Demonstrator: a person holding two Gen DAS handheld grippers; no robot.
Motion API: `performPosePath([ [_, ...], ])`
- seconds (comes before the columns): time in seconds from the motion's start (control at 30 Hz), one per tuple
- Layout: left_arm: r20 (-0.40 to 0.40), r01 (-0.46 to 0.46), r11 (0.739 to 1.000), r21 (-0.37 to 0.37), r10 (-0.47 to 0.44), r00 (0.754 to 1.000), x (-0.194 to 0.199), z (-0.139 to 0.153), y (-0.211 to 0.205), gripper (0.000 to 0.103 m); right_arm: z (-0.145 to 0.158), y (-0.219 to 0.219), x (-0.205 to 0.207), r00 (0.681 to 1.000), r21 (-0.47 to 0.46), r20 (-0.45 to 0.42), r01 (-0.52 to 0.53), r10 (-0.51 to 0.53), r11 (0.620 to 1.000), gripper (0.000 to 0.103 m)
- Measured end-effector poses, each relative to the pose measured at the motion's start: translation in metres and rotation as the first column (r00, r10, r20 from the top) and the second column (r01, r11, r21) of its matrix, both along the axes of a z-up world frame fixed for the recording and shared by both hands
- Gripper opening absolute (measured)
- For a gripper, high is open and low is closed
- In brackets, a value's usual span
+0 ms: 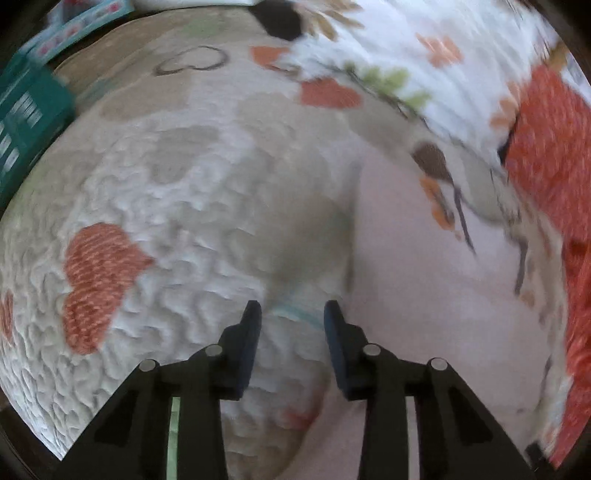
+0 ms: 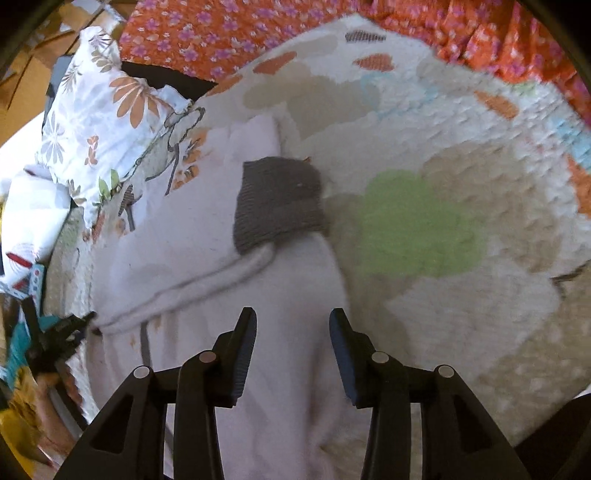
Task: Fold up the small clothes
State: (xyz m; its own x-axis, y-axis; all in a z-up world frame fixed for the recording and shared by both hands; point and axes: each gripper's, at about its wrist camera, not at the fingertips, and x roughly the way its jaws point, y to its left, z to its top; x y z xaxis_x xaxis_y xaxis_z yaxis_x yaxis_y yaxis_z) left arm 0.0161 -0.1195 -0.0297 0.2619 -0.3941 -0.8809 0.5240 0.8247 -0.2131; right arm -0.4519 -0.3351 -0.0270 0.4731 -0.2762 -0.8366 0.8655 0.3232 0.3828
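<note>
A small pale pink garment (image 2: 207, 236) with a dark grey ribbed cuff (image 2: 277, 199) lies on a quilted bedspread (image 2: 461, 177) with heart patches. Its sleeve (image 2: 295, 295) runs toward my right gripper (image 2: 293, 321), which is open just above it, one finger on each side of the sleeve. In the left wrist view the same pale pink cloth (image 1: 424, 266) lies right of centre. My left gripper (image 1: 291, 314) is open and empty over the quilt (image 1: 166, 206) at the garment's left edge.
A white flowered pillow (image 2: 103, 110) lies beyond the garment; it also shows in the left wrist view (image 1: 424, 55). Orange flowered cloth (image 2: 229, 29) lies at the far side of the bed. A green crate (image 1: 26, 114) stands at the left.
</note>
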Motion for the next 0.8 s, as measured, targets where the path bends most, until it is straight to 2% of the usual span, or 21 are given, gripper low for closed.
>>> performPosePath([
  [0.07,-0.029,0.011,0.999,-0.047,-0.013,0.999,-0.001,0.003,0.014,0.036,0.000,0.003,-0.015,1.000,-0.020,-0.019,0.008,-0.008,1.000,0.056],
  [0.13,-0.046,0.050,0.996,-0.070,-0.053,0.998,-0.012,0.003,0.024,0.048,-0.008,0.005,-0.028,1.000,-0.003,-0.012,0.005,-0.005,1.000,0.056],
  [0.2,-0.063,0.092,0.992,-0.084,-0.097,0.993,-0.028,0.000,0.034,0.053,-0.019,0.008,-0.039,0.998,0.046,0.059,-0.021,0.018,0.999,0.056],
  [0.33,-0.163,0.143,0.976,-0.166,-0.170,0.972,-0.058,-0.013,0.052,0.056,-0.031,0.019,-0.038,0.978,0.100,0.195,-0.094,0.073,0.990,0.056],
  [0.4,-0.159,0.162,0.966,-0.199,-0.195,0.968,-0.071,-0.014,0.060,0.057,-0.037,0.026,-0.032,0.964,0.116,0.245,-0.131,0.099,0.985,0.057],
  [0.53,-0.156,0.192,0.950,-0.246,-0.234,0.960,-0.098,-0.020,0.078,0.057,-0.039,0.036,-0.024,0.951,0.109,0.277,-0.176,0.140,0.978,0.058],
  [0.7,-0.180,0.183,0.930,-0.319,-0.249,0.952,-0.118,-0.029,0.098,0.057,-0.054,0.050,-0.027,0.903,0.194,0.407,-0.236,0.141,0.952,0.058],
  [0.8,-0.202,0.173,0.927,-0.334,-0.250,0.947,-0.133,-0.033,0.113,0.057,-0.058,0.057,-0.025,0.889,0.209,0.432,-0.263,0.152,0.942,0.058],
])
